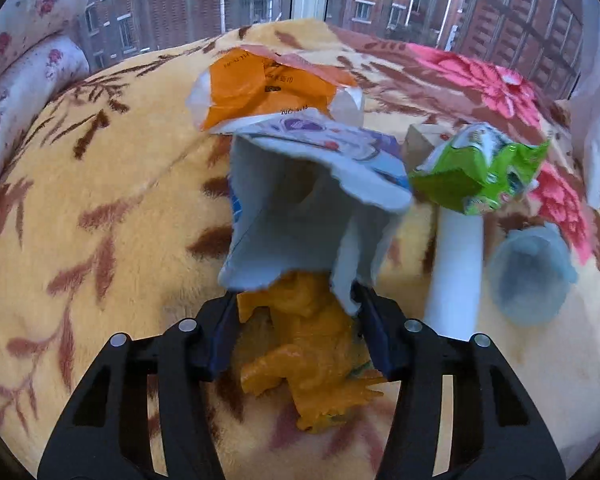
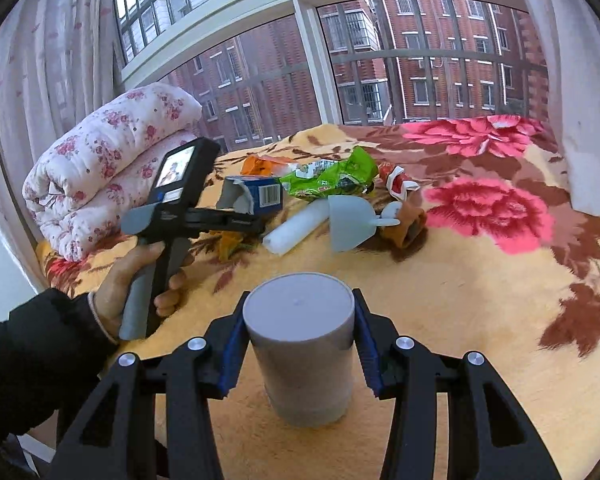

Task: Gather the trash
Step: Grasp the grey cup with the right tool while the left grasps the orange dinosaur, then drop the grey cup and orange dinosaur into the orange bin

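My left gripper [image 1: 296,300] is shut on a torn white-and-blue carton [image 1: 300,208] and holds it above the blanket; the carton also shows in the right wrist view [image 2: 256,196]. An orange toy dinosaur [image 1: 312,360] lies below the jaws. Beyond lie an orange wrapper [image 1: 260,88], a green wrapper [image 1: 480,172], a white tube [image 1: 456,272] and a pale blue cup [image 1: 528,276]. My right gripper [image 2: 300,316] is shut on a grey cylindrical bin [image 2: 304,344], standing upright on the blanket. The green wrapper [image 2: 332,180] and a red wrapper [image 2: 396,180] lie behind it.
A yellow floral blanket [image 2: 480,300] covers the bed. A rolled floral quilt [image 2: 112,160] sits at the back left by the window. A white curtain [image 2: 580,100] hangs at the right. A brown object [image 2: 408,224] lies beside the pale blue cup [image 2: 348,220].
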`<act>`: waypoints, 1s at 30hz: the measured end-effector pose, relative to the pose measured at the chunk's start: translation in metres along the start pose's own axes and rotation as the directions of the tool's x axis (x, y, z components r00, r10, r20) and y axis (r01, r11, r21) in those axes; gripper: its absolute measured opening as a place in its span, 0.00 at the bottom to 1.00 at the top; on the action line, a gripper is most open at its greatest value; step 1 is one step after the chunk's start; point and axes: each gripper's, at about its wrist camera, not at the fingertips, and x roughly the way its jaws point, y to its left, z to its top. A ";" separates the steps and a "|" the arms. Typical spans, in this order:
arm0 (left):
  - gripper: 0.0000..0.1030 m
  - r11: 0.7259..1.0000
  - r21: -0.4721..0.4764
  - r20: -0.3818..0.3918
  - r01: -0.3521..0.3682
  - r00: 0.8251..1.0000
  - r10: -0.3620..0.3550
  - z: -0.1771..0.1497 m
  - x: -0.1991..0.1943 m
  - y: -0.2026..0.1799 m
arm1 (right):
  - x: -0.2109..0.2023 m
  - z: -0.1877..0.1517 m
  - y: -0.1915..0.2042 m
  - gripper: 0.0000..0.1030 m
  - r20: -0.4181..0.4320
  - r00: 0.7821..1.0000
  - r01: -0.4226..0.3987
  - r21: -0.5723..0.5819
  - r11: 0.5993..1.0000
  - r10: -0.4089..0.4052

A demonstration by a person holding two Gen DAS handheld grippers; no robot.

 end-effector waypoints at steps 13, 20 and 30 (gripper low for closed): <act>0.51 0.996 0.078 0.103 0.040 0.993 -0.048 -0.073 -0.096 0.007 | -0.018 -0.008 0.023 0.46 0.000 1.000 -0.014 -0.023 1.000 0.014; 0.50 0.991 0.114 0.188 0.063 0.979 -0.084 -0.102 -0.148 -0.003 | -0.035 -0.012 0.047 0.46 0.008 1.000 -0.019 -0.061 0.998 0.020; 0.50 0.979 0.174 0.209 0.110 0.967 -0.146 -0.155 -0.195 -0.021 | -0.061 -0.037 0.069 0.46 -0.016 1.000 -0.011 -0.082 0.997 0.010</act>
